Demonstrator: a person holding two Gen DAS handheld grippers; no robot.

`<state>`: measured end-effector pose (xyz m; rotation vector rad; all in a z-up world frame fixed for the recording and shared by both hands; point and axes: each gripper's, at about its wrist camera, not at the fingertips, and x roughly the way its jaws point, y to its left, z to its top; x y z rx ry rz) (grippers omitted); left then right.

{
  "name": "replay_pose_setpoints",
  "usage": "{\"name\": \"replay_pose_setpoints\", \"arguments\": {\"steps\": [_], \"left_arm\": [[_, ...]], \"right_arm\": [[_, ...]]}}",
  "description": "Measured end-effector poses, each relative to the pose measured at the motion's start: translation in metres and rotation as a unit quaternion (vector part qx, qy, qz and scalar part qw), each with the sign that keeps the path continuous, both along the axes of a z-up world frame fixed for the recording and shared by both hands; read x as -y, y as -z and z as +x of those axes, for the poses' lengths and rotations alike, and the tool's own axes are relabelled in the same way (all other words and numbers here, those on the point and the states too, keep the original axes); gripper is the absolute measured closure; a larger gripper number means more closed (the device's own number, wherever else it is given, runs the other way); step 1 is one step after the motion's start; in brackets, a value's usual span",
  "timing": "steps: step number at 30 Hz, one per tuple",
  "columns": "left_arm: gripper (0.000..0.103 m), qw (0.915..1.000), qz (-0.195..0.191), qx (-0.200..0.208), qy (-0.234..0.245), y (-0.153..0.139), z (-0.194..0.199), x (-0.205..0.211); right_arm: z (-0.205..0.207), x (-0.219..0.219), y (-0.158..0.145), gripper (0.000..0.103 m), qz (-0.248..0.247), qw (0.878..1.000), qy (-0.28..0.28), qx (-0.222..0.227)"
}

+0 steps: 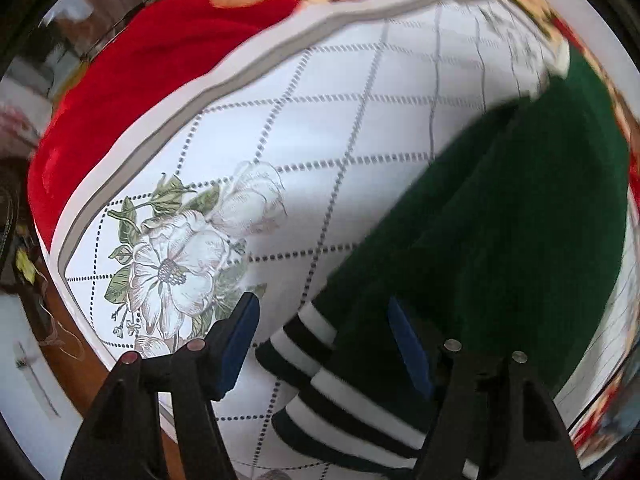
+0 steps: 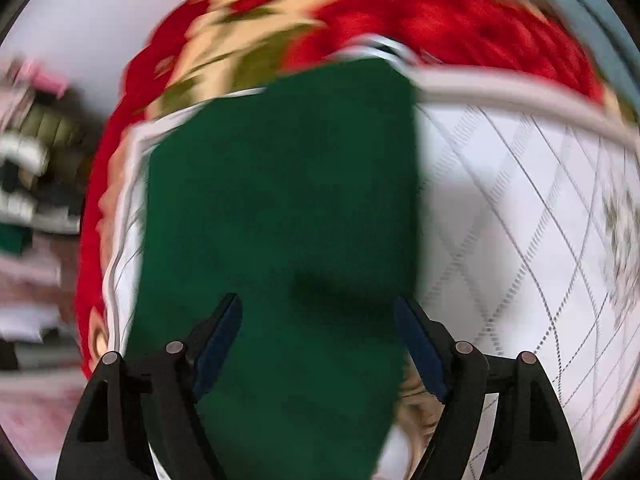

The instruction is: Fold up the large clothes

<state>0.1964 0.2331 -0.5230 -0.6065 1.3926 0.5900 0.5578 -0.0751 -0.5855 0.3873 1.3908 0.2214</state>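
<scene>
1. While both of your tools hang above the cloth, note that your left gripper (image 1: 320, 344) stands spread with nothing pinched; the black-and-white striped ribbed cuff (image 1: 316, 376) of the dark green knitted sweater (image 1: 500, 232) lies between its blue pads (image 1: 236, 344), but they do not press on it.
2. Your right gripper (image 2: 318, 344) is likewise spread and empty, and the green knit (image 2: 280, 200) runs flat beneath it and away from it as a long panel.
3. Expect the sweater to be soft, limp and fairly light: it will drape and sag from any single pinch, and the thick knit should not slip much against the pads.
4. I judge the ribbed cuff and the straight side edges to be the best holds, since the doubled fabric there gives a firmer bite than the open middle.
5. Beyond your grippers, the garment rests on a white quilted mat with a dotted diamond grid and a printed flower (image 1: 224, 200).
6. Farthest out, a red plush blanket with a cream floral pattern (image 1: 140, 80) rings the mat.
</scene>
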Motion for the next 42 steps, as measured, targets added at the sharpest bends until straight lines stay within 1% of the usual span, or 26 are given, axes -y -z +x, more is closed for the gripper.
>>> {"name": "replay_pose_setpoints", "arguments": {"steps": [2, 4, 5, 6, 7, 10, 12, 14, 17, 19, 22, 24, 25, 26, 27, 28, 29, 31, 33, 34, 35, 37, 38, 39, 41, 42], "left_arm": [[0.038, 1.0000, 0.003, 0.006, -0.002, -0.007, -0.002, -0.004], [0.038, 0.9999, 0.007, 0.012, 0.001, -0.015, -0.006, -0.005], [0.038, 0.9999, 0.007, 0.012, 0.002, -0.018, -0.012, -0.008], [0.038, 0.9999, 0.005, 0.013, 0.005, -0.019, -0.016, -0.010], [0.038, 0.9999, 0.007, 0.011, 0.006, -0.020, -0.020, -0.012], [0.038, 0.9999, 0.013, -0.002, 0.004, -0.022, -0.026, -0.010], [0.038, 0.9999, 0.010, -0.008, -0.002, -0.021, -0.031, -0.008], [0.038, 0.9999, 0.005, -0.010, -0.007, -0.026, -0.035, -0.008], [0.038, 1.0000, 0.003, -0.008, 0.002, -0.032, -0.041, -0.002], [0.038, 1.0000, -0.007, -0.001, 0.005, -0.037, -0.049, 0.002], [0.038, 0.9997, -0.022, 0.003, 0.009, -0.034, -0.054, 0.005], [0.038, 0.9994, -0.033, 0.004, 0.011, -0.029, -0.052, 0.007], [0.038, 0.9992, -0.038, 0.006, 0.011, -0.027, -0.051, 0.007], [0.038, 0.9990, -0.042, 0.011, 0.009, -0.025, -0.048, 0.006], [0.038, 0.9988, -0.044, 0.018, 0.009, -0.023, -0.045, 0.005], [0.038, 0.9987, -0.045, 0.022, 0.012, -0.021, -0.040, 0.004], [0.038, 0.9985, -0.046, 0.026, 0.014, -0.017, -0.034, 0.002], [0.038, 0.9973, -0.057, 0.038, 0.025, -0.008, -0.019, -0.002], [0.038, 0.9949, -0.082, 0.049, 0.033, 0.007, -0.001, -0.006], [0.038, 0.9953, -0.077, 0.049, 0.031, 0.012, 0.005, -0.008], [0.041, 0.9951, -0.073, 0.057, 0.036, 0.014, 0.011, -0.008], [0.072, 0.9947, -0.051, 0.071, 0.055, 0.007, 0.017, -0.003], [0.087, 0.9942, -0.027, 0.078, 0.068, -0.001, 0.020, 0.002], [0.095, 0.9929, -0.008, 0.087, 0.080, -0.011, 0.021, 0.008], [0.096, 0.9893, 0.000, 0.114, 0.092, -0.031, 0.021, 0.015], [0.097, 0.9865, -0.005, 0.137, 0.089, -0.046, 0.020, 0.016]], "right_arm": [[0.009, 0.021, 0.036, 0.022, 0.046, 0.998, 0.022, -0.035], [0.015, 0.026, 0.076, 0.021, 0.114, 0.990, 0.031, -0.078], [0.016, 0.025, 0.091, 0.020, 0.137, 0.986, 0.038, -0.085], [0.014, 0.022, 0.092, 0.022, 0.145, 0.987, 0.042, -0.064], [0.013, 0.018, 0.089, 0.045, 0.154, 0.987, 0.035, -0.042], [0.000, 0.009, 0.083, 0.076, 0.160, 0.986, 0.038, -0.033], [-0.015, 0.018, 0.077, 0.084, 0.182, 0.980, 0.069, -0.036], [-0.038, 0.030, 0.066, 0.086, 0.184, 0.978, 0.095, -0.038], [-0.094, 0.062, 0.039, 0.087, 0.142, 0.982, 0.120, -0.024], [-0.143, 0.101, 0.030, 0.087, 0.112, 0.981, 0.151, -0.041], [-0.233, 0.158, 0.033, 0.087, 0.057, 0.975, 0.193, -0.099], [-0.276, 0.179, 0.047, 0.086, 0.027, 0.968, 0.204, -0.144], [-0.292, 0.188, 0.056, 0.084, 0.020, 0.962, 0.213, -0.168], [-0.309, 0.198, 0.067, 0.077, 0.021, 0.954, 0.229, -0.190], [-0.322, 0.207, 0.075, 0.074, 0.031, 0.948, 0.241, -0.204], [-0.330, 0.214, 0.079, 0.068, 0.041, 0.945, 0.248, -0.209], [-0.334, 0.217, 0.079, 0.063, 0.045, 0.944, 0.252, -0.207], [-0.336, 0.219, 0.075, 0.046, 0.041, 0.948, 0.244, -0.200], [-0.335, 0.216, 0.073, 0.045, 0.037, 0.951, 0.232, -0.200], [-0.336, 0.216, 0.073, 0.044, 0.034, 0.952, 0.227, -0.201], [-0.334, 0.215, 0.072, 0.044, 0.029, 0.953, 0.223, -0.202], [-0.338, 0.216, 0.071, 0.044, 0.028, 0.954, 0.221, -0.202], [-0.336, 0.215, 0.071, 0.044, 0.029, 0.953, 0.221, -0.203], [-0.335, 0.214, 0.071, 0.044, 0.030, 0.953, 0.223, -0.202], [-0.341, 0.217, 0.071, 0.044, 0.030, 0.954, 0.222, -0.201], [-0.342, 0.218, 0.072, 0.044, 0.031, 0.954, 0.221, -0.201]]}}
